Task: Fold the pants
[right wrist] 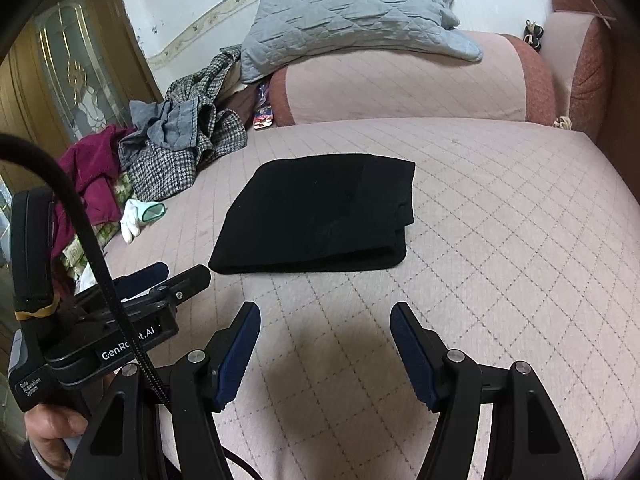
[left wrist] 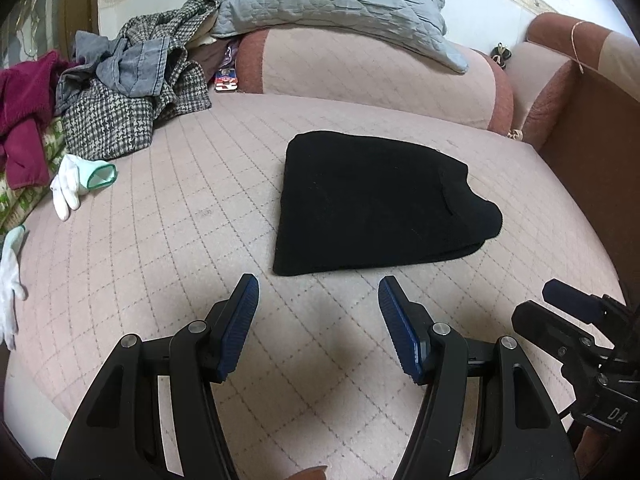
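The black pants point(left wrist: 380, 204) lie already folded into a thick, compact stack in the middle of both frames, flat on the pink quilted couch seat point(left wrist: 160, 240). From my left claw point(left wrist: 319, 304) they sit straight ahead and slightly to the right; from my right claw point(right wrist: 325, 332) they sit straight ahead and slightly to the left. So the stack lies between my two hands, just beyond both sets of tips and touching neither. Its long side runs across the frame, with the layered folded edge facing me and a rounded lump at its right end; I think that lump is the waistband, though black on black hides the seams. My left claw seems a little nearer to the near edge.

Both claws stand released, pads well apart, nothing between them. My other claw shows at the lower right of the left view and the lower left of the right view, so the two are close together.

Bare seat surrounds the stack on every side. The clothes heap point(left wrist: 132, 92) and a white glove point(left wrist: 70, 184) stay well apart at the upper left, the gray pillow point(left wrist: 336, 4) on the backrest at the top, the armrest point(left wrist: 568, 80) at the right.
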A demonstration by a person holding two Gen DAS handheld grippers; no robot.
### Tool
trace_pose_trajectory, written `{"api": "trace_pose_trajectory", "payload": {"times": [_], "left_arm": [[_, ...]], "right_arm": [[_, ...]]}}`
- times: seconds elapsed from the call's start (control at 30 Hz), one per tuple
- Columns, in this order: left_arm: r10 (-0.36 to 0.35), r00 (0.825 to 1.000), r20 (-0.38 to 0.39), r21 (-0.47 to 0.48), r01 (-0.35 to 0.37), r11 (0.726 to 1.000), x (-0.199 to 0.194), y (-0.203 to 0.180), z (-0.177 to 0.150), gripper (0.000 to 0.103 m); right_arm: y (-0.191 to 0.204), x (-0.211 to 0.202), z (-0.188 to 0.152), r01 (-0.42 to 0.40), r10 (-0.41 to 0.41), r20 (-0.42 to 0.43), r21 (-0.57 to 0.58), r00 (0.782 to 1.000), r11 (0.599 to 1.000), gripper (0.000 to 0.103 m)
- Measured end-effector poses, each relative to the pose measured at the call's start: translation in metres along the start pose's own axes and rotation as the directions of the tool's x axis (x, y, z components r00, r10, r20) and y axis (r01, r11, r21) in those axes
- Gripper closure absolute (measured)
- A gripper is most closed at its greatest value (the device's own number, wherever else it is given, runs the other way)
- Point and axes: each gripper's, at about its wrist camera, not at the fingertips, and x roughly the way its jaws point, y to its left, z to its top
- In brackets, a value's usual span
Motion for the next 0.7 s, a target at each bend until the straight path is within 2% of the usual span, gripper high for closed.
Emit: {"api": "trace_pose_trajectory", "payload": {"times": [0.7], "left_arm": [[0.004, 1.0, 0.016, -0.005, -0.004, 1.0, -0.0098, 0.0002, -0.0078, 0.04]], "right_arm": [[0.0008, -0.0006, -0.0093, 0.0, 0.001, -0.012, 0.007, 1.0, 1.0, 0.038]]}}
